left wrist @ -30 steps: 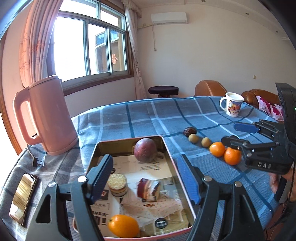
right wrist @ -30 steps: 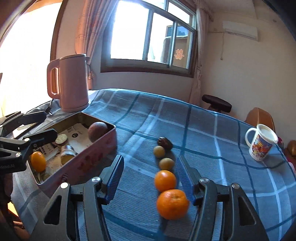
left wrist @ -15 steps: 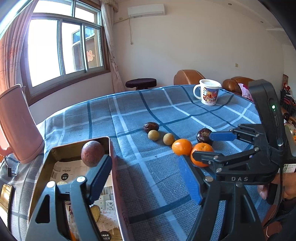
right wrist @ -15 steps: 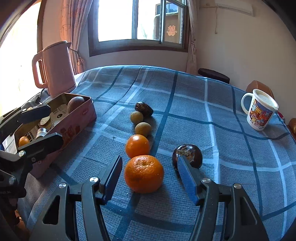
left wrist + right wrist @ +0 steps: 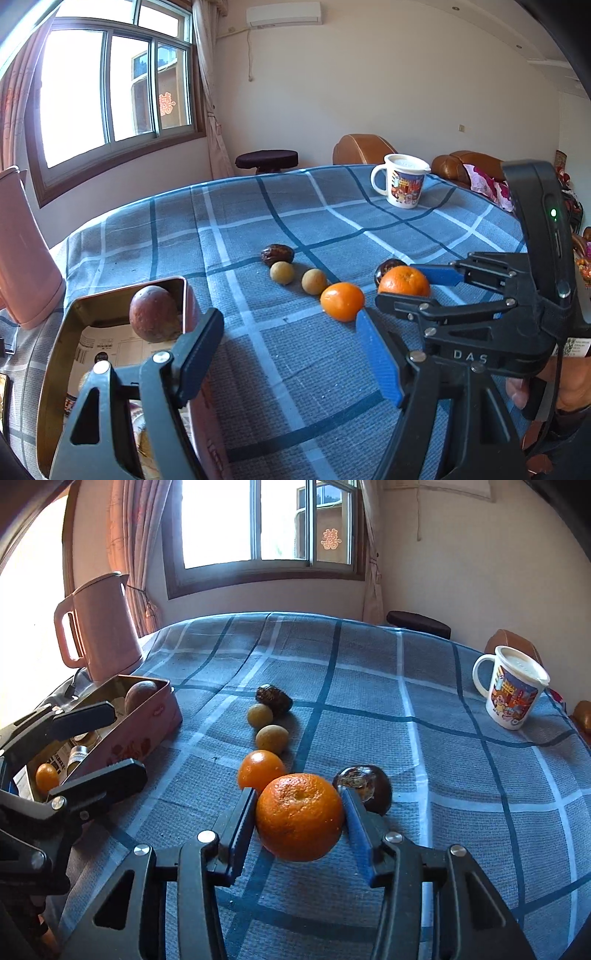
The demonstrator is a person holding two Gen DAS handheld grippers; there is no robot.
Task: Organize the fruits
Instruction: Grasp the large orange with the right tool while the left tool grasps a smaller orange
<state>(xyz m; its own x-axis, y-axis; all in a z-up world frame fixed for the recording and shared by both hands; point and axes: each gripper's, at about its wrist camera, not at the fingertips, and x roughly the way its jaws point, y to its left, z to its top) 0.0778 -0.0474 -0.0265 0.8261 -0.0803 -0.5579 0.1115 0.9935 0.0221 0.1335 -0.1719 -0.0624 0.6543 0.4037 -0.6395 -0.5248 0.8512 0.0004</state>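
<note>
My right gripper [image 5: 299, 821] is shut on a large orange [image 5: 300, 821]; both pads touch its sides on the blue checked cloth. It also shows in the left wrist view [image 5: 404, 281]. Beside it lie a smaller orange [image 5: 260, 768], a dark passion fruit [image 5: 367, 787], two brown longans [image 5: 271, 738] and a dark date [image 5: 274, 698]. My left gripper [image 5: 291, 354] is open and empty, next to the pink tin [image 5: 147, 720], which holds a passion fruit [image 5: 154, 314] and a small orange [image 5: 47, 777].
A pink kettle [image 5: 99, 627] stands behind the tin at the left. A printed mug [image 5: 511, 692] stands at the far right of the table. A phone edge lies at the left table edge. Chairs and a stool stand beyond the table.
My right gripper moved forward around the large orange and closed on it. My left gripper swung right, away from over the tin, and stayed open.
</note>
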